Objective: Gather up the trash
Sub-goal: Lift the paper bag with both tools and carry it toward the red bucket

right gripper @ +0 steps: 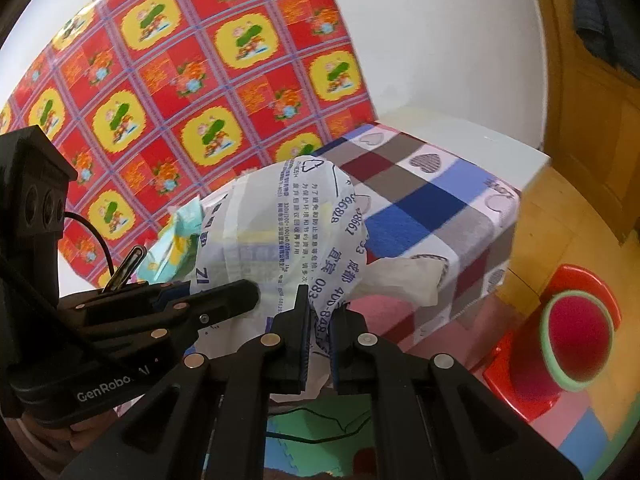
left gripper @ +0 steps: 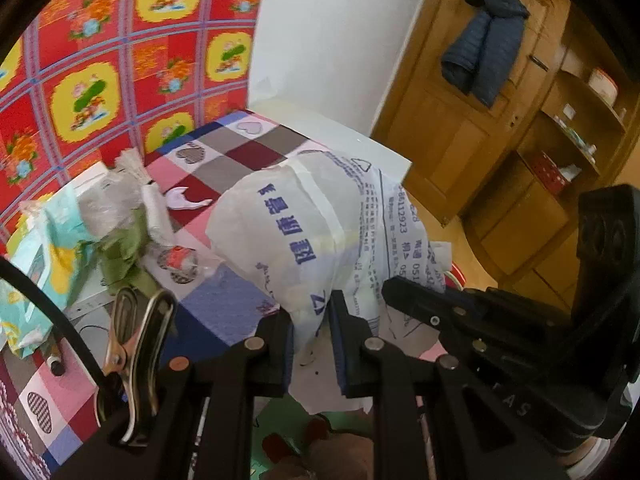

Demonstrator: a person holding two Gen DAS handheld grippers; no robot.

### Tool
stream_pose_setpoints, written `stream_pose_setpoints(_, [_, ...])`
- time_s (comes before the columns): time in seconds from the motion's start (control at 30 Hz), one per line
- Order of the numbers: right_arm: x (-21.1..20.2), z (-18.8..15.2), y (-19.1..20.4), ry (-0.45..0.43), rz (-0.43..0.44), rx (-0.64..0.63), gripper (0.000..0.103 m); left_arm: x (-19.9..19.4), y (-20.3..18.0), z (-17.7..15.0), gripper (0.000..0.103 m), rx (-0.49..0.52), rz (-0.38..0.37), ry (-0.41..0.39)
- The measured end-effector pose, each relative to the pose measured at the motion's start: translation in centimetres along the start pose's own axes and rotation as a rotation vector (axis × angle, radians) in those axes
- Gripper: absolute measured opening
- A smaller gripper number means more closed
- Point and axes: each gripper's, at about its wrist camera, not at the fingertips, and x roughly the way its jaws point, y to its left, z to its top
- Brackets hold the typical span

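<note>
"GenRobo" on left tool point(right gripper: 248, 296)

thin plastic bag point(left gripper: 304, 216), seemingly fleecy tablecloth point(left gripper: 224, 304)

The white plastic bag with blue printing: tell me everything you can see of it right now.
The white plastic bag is thin, translucent and crinkled, printed with blue Chinese characters, digits and a recycling triangle. It looks puffed up, with a pale yellowish shape showing faintly through. It stands over the near edge of the patchwork cloth. Each gripper is shut on a bunched part of its lower end: the left gripper and the right gripper.
</note>
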Motion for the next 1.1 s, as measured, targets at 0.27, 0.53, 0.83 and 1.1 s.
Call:
stream_pose_setpoints(0.27, [-1.7,-0.4,-3.3,-0.032,-0.052,0.061,0.009,1.6,-3.2,0.8,0.016,0.066,-0.049,0.021])
stream_pose_setpoints(0.53, [-3.4,-0.7,-7.6,-0.053,-0.097,0.120,0.009,4.0,-7.6,1.6,0.016,0.128,-0.087,0.045])
stream_pose_setpoints(0.83, [-6.3,-1.3,-13.3,-0.086,-0.164,0.202,0.009,7.1,-13.1,2.3,0.016,0.188,-0.148,0.081])
stream_pose_setpoints(1.1, [-8.2,-2.4,-17.7,-0.097,-0.219,0.265,0.009,9.6,-18.0,2.3,0.016,0.250,-0.203,0.115])
